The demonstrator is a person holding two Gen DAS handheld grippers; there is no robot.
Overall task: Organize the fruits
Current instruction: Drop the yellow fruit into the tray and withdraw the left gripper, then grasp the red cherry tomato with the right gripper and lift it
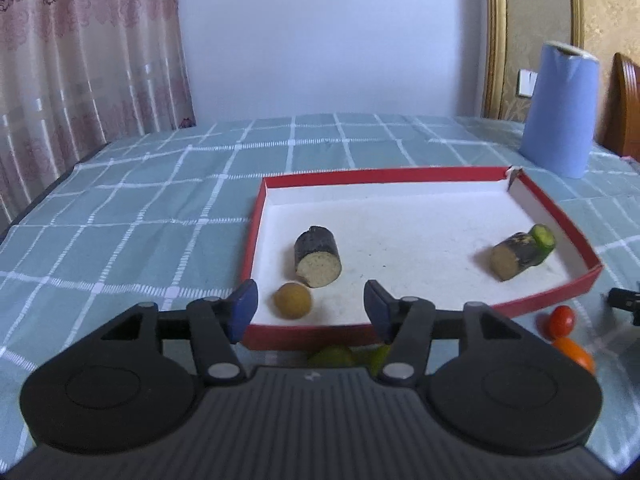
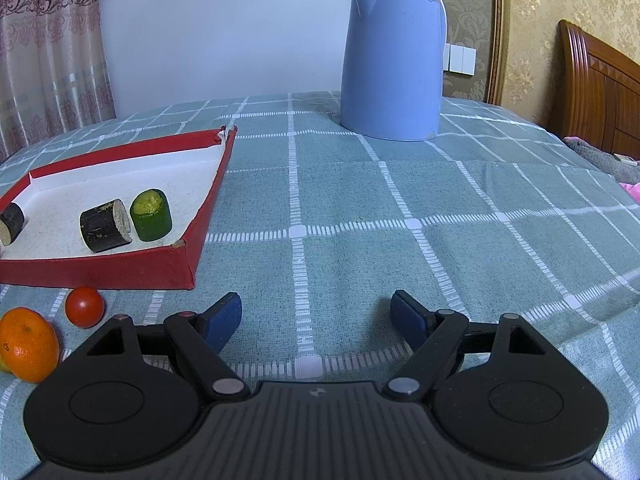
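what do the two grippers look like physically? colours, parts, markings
Both look identical. The left gripper and right gripper each have a matte black ribbed body with a small pale logo mark, two round black housings, black linkage arms with silver pivot pins, and dark blue pads on the fingertips. No cables, sleeves or hands are visible.

Matt cardboard tray (image 2: 192, 258), woven checked tablecloth (image 2: 400, 220) — smooth plastic kettle (image 2: 394, 60)

Home bedroom: curtains (image 1: 80, 60), wooden headboard (image 2: 600, 92).
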